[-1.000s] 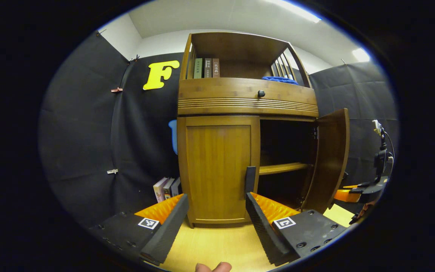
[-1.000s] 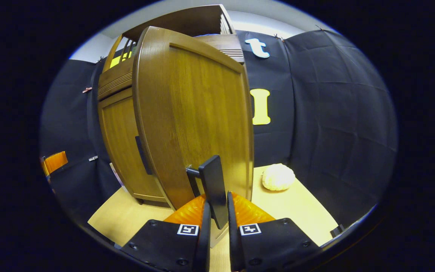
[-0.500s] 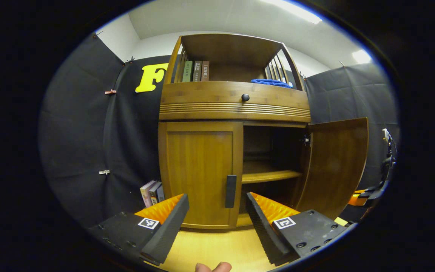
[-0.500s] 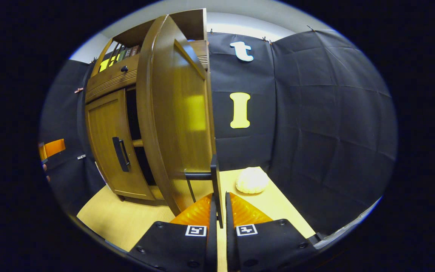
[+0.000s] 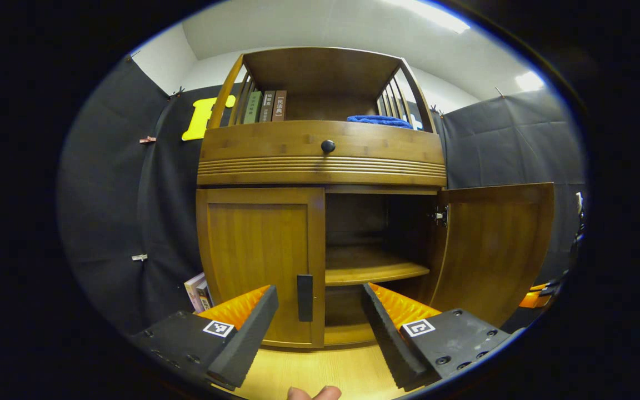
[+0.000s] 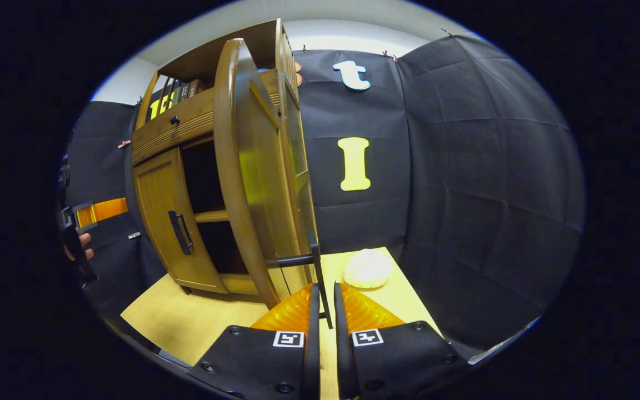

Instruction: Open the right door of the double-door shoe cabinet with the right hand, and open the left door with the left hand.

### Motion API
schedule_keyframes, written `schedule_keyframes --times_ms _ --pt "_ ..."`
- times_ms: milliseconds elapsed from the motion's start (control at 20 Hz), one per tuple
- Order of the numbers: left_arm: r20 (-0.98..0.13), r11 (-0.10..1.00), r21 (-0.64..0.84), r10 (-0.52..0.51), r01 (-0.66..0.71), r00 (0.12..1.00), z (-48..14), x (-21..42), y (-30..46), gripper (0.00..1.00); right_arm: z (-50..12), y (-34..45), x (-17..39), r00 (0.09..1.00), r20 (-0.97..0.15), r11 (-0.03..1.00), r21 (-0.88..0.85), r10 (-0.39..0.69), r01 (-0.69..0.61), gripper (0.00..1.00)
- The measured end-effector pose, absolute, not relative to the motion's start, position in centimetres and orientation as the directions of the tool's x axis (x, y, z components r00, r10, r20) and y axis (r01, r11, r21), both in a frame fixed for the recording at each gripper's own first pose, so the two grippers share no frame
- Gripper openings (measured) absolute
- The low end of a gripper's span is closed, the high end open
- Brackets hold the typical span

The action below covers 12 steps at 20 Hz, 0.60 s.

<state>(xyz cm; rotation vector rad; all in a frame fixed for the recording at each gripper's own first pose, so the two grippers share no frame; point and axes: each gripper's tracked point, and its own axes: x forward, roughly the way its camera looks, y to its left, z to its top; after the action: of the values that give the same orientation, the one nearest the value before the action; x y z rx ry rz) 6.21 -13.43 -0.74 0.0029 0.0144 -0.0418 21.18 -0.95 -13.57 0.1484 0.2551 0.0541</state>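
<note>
The wooden shoe cabinet (image 5: 320, 161) fills the middle of the left gripper view. Its left door (image 5: 259, 261) is closed, and that door's dark handle (image 5: 304, 297) stands just beyond the gap of my open left gripper (image 5: 314, 328), untouched. The right door (image 5: 492, 250) is swung wide, baring an inner shelf (image 5: 373, 269). In the right gripper view the right door (image 6: 253, 178) is seen nearly edge-on. My right gripper (image 6: 325, 294) is shut on its handle (image 6: 315, 261). The closed left door (image 6: 167, 222) and the left gripper (image 6: 95, 214) lie farther left.
Books (image 5: 198, 286) lean by the cabinet's left foot. A drawer with a round knob (image 5: 328, 146) tops the doors, with books and a blue cloth (image 5: 378, 119) on the upper shelf. A white rounded lump (image 6: 368, 268) lies on the light wood floor right of the open door.
The right door has swung farther open with my right gripper on its handle. My left gripper has shifted so the left door's handle now sits between its open fingers' line.
</note>
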Motion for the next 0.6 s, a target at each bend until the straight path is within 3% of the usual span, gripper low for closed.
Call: schedule_keyframes --times_ms 300,600 --pt "-0.026 0.999 -0.018 -0.028 0.027 0.999 -1.2 9.0 -15.2 0.94 -12.6 -2.1 21.2 0.975 -0.215 0.995 0.097 0.059 -0.038 0.18" --pt "-0.034 0.999 0.038 -0.01 0.011 0.999 -2.3 11.3 -14.7 0.94 -11.9 -4.4 20.8 0.982 -0.188 0.99 0.14 0.002 0.025 0.72"
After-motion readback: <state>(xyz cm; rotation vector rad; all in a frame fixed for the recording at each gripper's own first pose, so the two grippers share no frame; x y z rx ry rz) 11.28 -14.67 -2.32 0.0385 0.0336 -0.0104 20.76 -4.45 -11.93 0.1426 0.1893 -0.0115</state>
